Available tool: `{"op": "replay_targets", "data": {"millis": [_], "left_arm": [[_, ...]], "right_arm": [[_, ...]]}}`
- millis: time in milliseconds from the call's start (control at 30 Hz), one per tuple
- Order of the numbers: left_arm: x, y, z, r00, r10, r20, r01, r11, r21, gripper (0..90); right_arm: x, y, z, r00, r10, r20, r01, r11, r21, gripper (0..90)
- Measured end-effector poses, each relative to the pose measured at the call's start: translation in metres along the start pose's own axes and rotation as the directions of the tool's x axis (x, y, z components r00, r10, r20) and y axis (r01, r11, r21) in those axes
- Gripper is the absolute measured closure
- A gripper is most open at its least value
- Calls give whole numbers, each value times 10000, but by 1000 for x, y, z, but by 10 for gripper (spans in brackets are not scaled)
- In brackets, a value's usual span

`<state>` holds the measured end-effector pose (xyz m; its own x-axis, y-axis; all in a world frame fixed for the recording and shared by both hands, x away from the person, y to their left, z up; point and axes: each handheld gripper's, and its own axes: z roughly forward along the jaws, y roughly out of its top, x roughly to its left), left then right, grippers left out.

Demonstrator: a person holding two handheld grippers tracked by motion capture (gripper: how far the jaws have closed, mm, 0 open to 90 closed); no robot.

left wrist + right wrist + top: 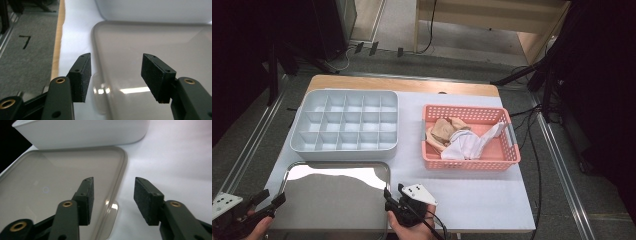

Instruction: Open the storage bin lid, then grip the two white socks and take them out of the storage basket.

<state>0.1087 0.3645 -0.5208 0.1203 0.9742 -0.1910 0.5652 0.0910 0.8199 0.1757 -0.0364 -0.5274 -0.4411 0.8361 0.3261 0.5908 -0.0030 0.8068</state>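
Observation:
A shiny metal tray (pixel 334 200) lies at the near left of the white table. My left gripper (pixel 269 199) is open at the tray's near-left corner; in the left gripper view its jaws (pixel 116 75) straddle the tray's left rim (pixel 96 82). My right gripper (pixel 393 194) is open at the tray's near-right corner, and its jaws (pixel 113 198) straddle the tray's right rim (pixel 113 207). Nothing is held in either. A pale blue divided box (pixel 346 125) sits behind the tray. A pink basket (pixel 469 137) at the right holds white and tan cloth (pixel 459 140).
The table's front edge lies right under both hands. Bare white table (pixel 482 195) lies in front of the basket. The divided box's wall (pixel 155 11) stands just beyond the tray. Grey floor (pixel 22 50) lies off the table's left edge.

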Motion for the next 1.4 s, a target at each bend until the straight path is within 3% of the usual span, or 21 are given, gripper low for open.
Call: {"op": "replay_targets", "data": {"millis": [167, 267, 433, 567, 700, 767, 967, 1200, 1400], "left_arm": [[-11, 5, 4, 9998, 120, 137, -118, 9999, -117, 345], [-23, 11, 10, 9986, -24, 532, 8, 9995, 301, 302], [-41, 19, 17, 9947, -16, 1029, -9, 9997, 246, 134], [-51, 26, 20, 9909, -70, 1342, 68, 10000, 15, 67], [-61, 30, 25, 9852, 87, 1713, -85, 10000, -21, 0], [-68, 31, 28, 9783, 179, 2066, -147, 9997, -171, 0], [-82, 37, 38, 9693, 132, 2456, -76, 9997, -238, 0], [-93, 38, 47, 9687, 164, 2475, -87, 9994, -322, 0], [-97, 32, 47, 9673, 513, 2483, -422, 9982, -418, 0]], "right_arm": [[-5, 4, -7, 9995, -189, -261, 180, 9993, -340, 443], [-9, 7, -11, 9963, -799, -323, 778, 9951, -608, 372], [-15, 12, -21, 9944, -1032, -248, 1011, 9922, -734, 258], [-22, 16, -30, 9953, -948, -185, 934, 9935, -651, 147], [-30, 20, -38, 9957, -915, -152, 901, 9931, -757, 103], [-35, 23, -44, 9956, -929, -129, 915, 9921, -864, 98], [-50, 33, -61, 9942, -1027, 306, 1056, 9878, -1142, 117], [-71, 39, -79, 9926, -806, 904, 933, 9849, -1457, 153], [-89, 46, -93, 9886, -658, 1354, 882, 9820, -1672, 197]]}}
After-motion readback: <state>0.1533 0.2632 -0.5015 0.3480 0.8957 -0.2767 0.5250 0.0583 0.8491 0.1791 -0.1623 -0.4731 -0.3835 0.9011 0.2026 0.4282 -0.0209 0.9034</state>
